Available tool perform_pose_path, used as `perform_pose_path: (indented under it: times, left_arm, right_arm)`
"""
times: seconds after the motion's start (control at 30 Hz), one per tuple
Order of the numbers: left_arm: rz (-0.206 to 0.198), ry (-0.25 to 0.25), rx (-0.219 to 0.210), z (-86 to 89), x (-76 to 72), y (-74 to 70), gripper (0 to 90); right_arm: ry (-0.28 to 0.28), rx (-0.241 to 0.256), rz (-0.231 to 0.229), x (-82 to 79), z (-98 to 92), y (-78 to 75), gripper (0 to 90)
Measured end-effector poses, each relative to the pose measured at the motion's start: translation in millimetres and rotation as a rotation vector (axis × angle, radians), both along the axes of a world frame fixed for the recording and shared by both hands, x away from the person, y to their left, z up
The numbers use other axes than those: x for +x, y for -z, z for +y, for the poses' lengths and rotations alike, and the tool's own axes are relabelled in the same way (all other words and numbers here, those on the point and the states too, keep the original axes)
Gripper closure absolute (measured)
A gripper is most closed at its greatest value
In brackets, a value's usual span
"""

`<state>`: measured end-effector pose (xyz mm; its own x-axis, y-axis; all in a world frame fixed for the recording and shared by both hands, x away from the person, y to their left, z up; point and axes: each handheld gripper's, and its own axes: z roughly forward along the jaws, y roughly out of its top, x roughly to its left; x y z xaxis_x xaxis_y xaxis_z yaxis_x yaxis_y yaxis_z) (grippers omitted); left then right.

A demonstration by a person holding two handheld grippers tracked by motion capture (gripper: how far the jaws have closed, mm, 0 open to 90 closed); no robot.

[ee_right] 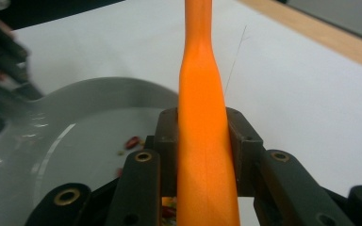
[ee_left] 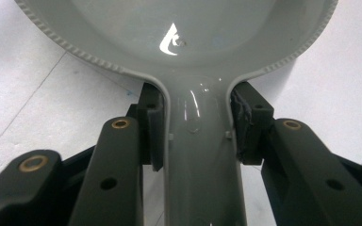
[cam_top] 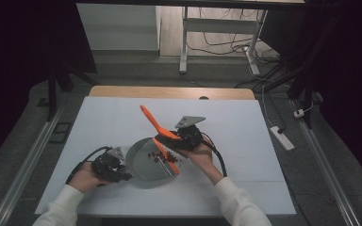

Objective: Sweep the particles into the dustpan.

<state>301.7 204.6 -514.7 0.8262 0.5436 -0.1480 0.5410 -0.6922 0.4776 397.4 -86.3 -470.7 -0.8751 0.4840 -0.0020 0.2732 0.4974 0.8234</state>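
the left hand-held gripper (cam_top: 118, 173) is clamping the pan (cam_top: 143, 160) handle; the right hand-held gripper (cam_top: 176, 139) is gripping the spatula (cam_top: 158, 128), stirring red bits (cam_top: 162, 156) in it; likely midway, nothing served yet.

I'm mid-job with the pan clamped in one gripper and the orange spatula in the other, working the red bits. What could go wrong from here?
1. The red bits sit near the pan rim on the right gripper side; a firm push with the orange spatula could flick them onto the white table cover.
2. The left gripper holds only the narrow pan handle, so spatula pressure may twist or tip the pan.
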Motion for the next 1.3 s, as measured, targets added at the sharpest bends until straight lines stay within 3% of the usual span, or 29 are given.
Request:
perform_pose_path:
  times: [0.13,0.3,0.63,0.8,1.07,1.2,1.3]
  left_arm:
    - [0.001,0.0,0.004,-0.3,-0.1,0.2,62.0]
    - [0.001,-0.003,0.006,-0.9,-0.5,0.3,62.0]
    - [-0.001,-0.004,0.003,-0.6,-1.0,-0.3,62.0]
    - [0.001,-0.003,0.006,-0.8,-1.1,-0.1,62.1]
    - [0.003,-0.003,0.01,-1.4,-1.7,0.6,62.1]
    - [0.002,-0.005,0.009,-1.5,-2.0,0.3,62.1]
    - [0.003,-0.004,0.008,-1.2,-2.2,-0.1,62.1]
  right_arm:
    - [0.053,-0.001,-0.012,6.3,-11.7,-2.0,70.3]
    - [0.074,-0.047,-0.034,10.2,-11.5,2.5,70.2]
    - [0.049,-0.137,-0.088,22.4,15.6,17.7,70.3]
    - [0.023,-0.155,-0.066,23.4,27.8,26.0,70.4]
    - [-0.007,-0.158,-0.039,16.8,31.8,25.5,70.3]
    - [-0.061,-0.111,-0.002,8.2,32.8,19.2,70.4]
    - [-0.059,-0.052,0.013,2.1,28.0,9.8,70.4]
